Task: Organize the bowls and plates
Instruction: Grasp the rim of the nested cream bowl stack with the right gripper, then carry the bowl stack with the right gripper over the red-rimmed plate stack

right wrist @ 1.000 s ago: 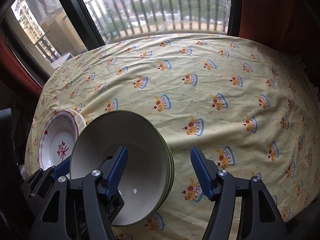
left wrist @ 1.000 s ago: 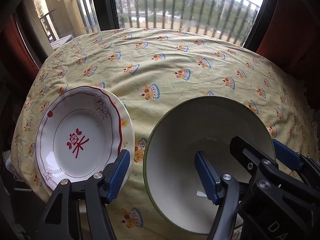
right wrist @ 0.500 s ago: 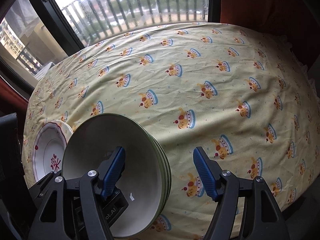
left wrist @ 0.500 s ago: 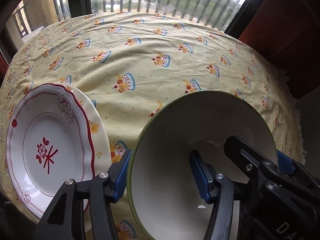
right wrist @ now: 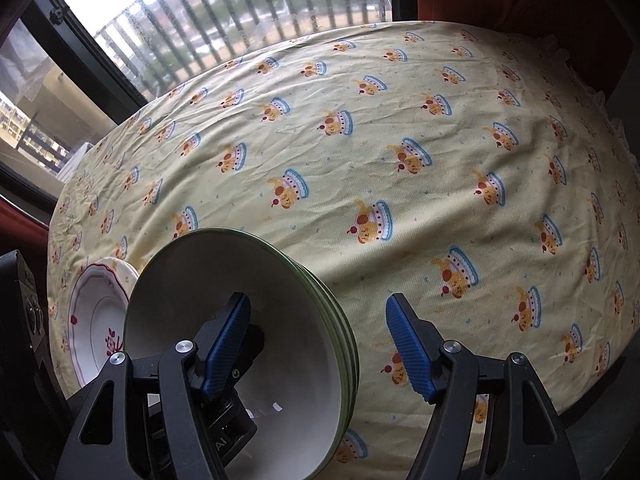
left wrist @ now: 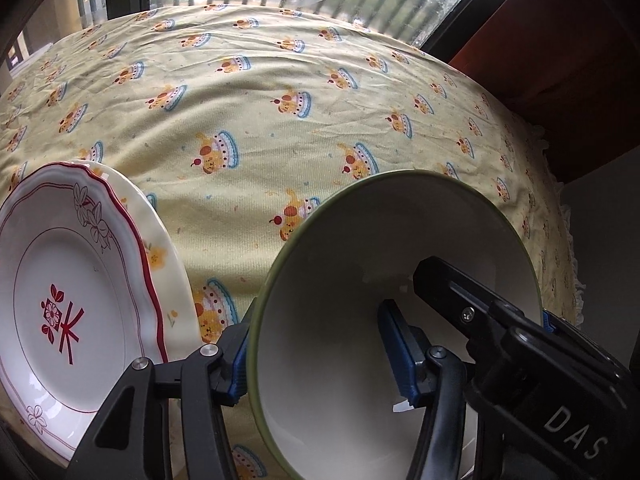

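Observation:
A stack of white bowls with green rims stands near the table's front edge. My left gripper straddles its left wall. One blue pad lies against the outside of the rim and the other is down inside, so the jaws are shut on the wall. My right gripper straddles the right wall and is open. Its left pad hangs inside the bowl and its right pad stands clear of the rim. A red-trimmed plate lies on a yellow flowered plate left of the bowls.
A yellow tablecloth with a cake print covers the table. A window with a railing runs along the far side. Red curtain hangs at the right. The table's edge drops off at the near right.
The left gripper's jaws came in around the bowls' left wall and the left view tipped down and closer. The right gripper rolled a little. Bowls and plates stayed put.

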The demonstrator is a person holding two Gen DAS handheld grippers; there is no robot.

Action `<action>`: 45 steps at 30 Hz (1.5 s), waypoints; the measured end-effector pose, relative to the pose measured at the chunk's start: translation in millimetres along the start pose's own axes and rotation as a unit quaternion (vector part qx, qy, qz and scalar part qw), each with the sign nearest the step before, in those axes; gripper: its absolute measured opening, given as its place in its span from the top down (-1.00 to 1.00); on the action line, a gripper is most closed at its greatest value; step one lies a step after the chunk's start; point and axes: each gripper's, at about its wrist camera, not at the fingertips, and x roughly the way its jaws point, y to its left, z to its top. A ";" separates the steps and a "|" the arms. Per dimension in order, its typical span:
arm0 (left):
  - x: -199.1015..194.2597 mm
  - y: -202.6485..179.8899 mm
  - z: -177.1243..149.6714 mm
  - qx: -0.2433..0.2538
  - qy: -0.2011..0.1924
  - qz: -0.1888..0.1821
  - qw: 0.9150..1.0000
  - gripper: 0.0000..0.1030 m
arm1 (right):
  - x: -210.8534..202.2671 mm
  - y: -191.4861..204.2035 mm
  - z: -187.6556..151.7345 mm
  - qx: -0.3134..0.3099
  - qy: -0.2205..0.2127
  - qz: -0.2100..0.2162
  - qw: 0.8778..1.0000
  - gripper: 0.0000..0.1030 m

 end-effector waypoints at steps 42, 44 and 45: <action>-14.0 -44.3 -19.6 -0.039 -0.023 0.051 0.998 -0.09 | 7.1 -32.1 15.9 -0.077 0.074 0.103 0.989 0.21; -18.3 -43.5 -20.9 -0.042 -0.027 0.047 0.998 -0.09 | 0.6 -30.0 15.1 -0.080 0.070 0.102 0.989 0.21; -20.6 -43.1 -21.5 -0.043 -0.028 0.045 0.998 -0.09 | -2.3 -28.8 14.7 -0.082 0.067 0.101 0.989 0.20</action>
